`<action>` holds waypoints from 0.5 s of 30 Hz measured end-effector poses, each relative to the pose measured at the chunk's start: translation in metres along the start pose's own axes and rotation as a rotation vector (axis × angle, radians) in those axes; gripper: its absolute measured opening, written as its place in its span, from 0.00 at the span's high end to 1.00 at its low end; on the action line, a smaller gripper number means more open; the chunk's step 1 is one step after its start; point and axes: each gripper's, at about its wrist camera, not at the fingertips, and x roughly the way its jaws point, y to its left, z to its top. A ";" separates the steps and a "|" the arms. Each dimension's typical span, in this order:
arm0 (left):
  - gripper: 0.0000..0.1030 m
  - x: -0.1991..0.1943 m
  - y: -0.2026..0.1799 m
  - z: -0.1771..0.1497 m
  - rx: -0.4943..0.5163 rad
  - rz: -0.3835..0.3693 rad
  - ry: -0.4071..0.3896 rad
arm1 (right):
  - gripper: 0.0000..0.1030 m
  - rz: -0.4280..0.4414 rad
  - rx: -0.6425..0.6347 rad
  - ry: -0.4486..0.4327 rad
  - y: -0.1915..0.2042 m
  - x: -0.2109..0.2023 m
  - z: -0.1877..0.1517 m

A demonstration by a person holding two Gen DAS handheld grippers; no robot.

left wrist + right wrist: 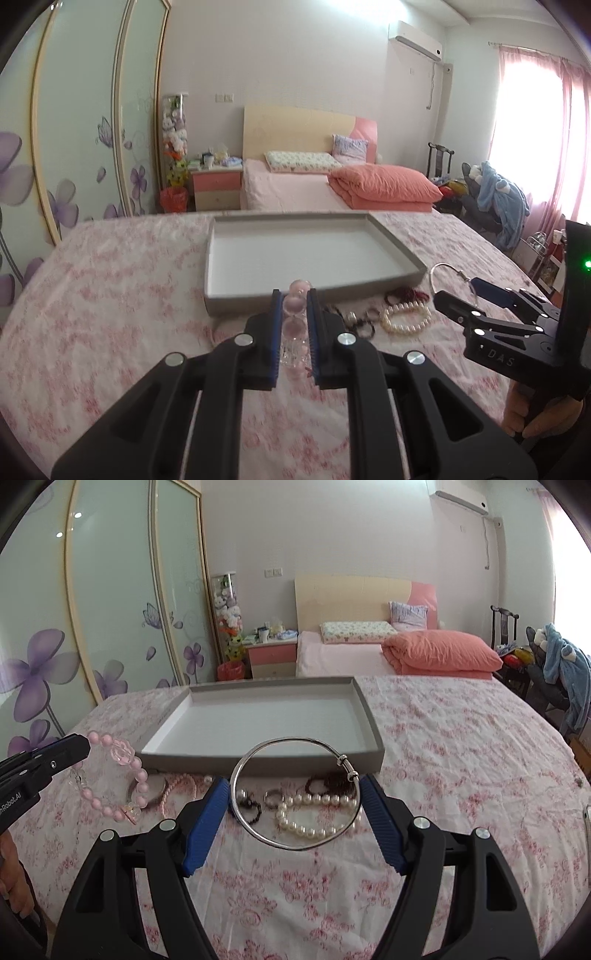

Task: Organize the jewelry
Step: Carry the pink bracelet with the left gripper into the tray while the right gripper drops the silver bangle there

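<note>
The left gripper has its fingers narrowed on a pink bead bracelet, lifted clear of the bed. The right gripper spans a silver bangle with wide fingers across its rim. Both hang just before the grey tray, probably their destination; the pearl bracelet lies by the tray's near edge.

Home bedroom. Bed with pale headboard, coral duvet, floral pillow. Sliding wardrobe doors with purple flower print. Pink nightstand, cluttered. Wall air conditioner, pink curtain. Soft toys, probably, stacked in corner. Foreground: floral sheet.
</note>
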 end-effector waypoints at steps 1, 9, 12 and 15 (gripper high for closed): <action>0.87 0.001 0.000 0.006 0.004 0.010 -0.012 | 0.29 -0.002 -0.002 -0.020 0.000 0.000 0.006; 0.87 0.020 0.002 0.058 0.033 0.054 -0.103 | 0.29 -0.021 -0.040 -0.160 0.005 0.012 0.052; 0.87 0.039 0.003 0.074 0.035 0.066 -0.109 | 0.29 -0.024 -0.041 -0.184 0.005 0.026 0.067; 0.87 0.064 0.008 0.089 0.010 0.070 -0.090 | 0.29 -0.024 -0.034 -0.190 0.003 0.045 0.078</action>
